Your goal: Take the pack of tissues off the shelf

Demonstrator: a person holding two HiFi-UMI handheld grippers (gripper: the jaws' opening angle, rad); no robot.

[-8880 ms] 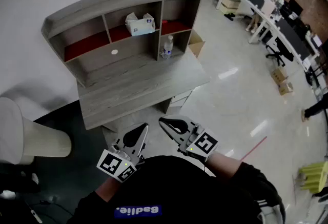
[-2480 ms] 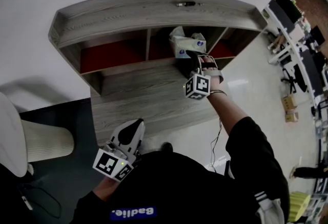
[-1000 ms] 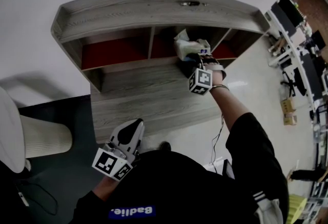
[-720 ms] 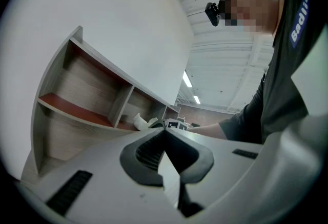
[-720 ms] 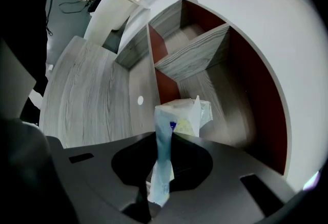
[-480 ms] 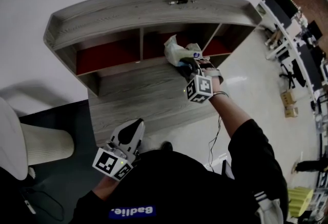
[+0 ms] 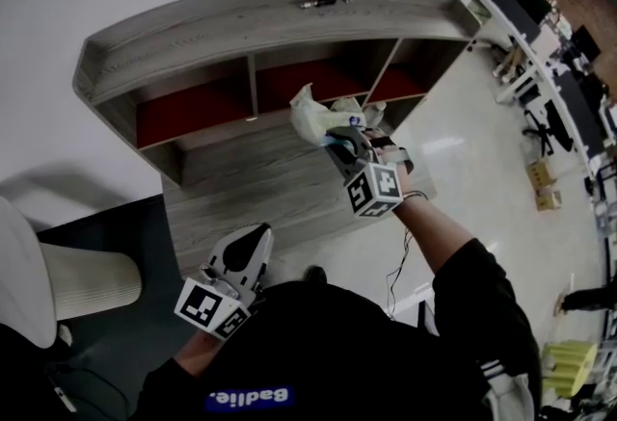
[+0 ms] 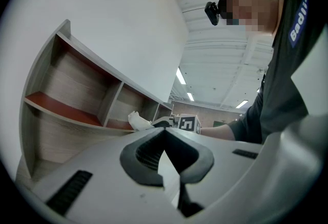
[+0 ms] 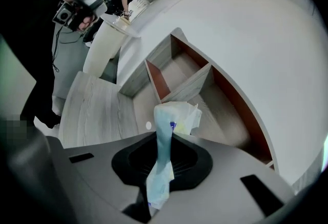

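right gripper (image 7: pixel 342 144) pinches tissue pack (image 7: pixel 316 114) by its wrapper, and it looks clear of the shelf (image 7: pixel 241 24). left gripper (image 7: pixel 253 246) is pressed together, empty. next is likely to set it on the desk (image 7: pixel 251 190), steady.

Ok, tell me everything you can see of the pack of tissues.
The pack of tissues is a soft, pale plastic wrap with light blue print, crumpled, with white tissue poking from its top. The right tool pinches it flat between its jaws. It hangs in front of the shelf, over the grey desktop, touching nothing else.
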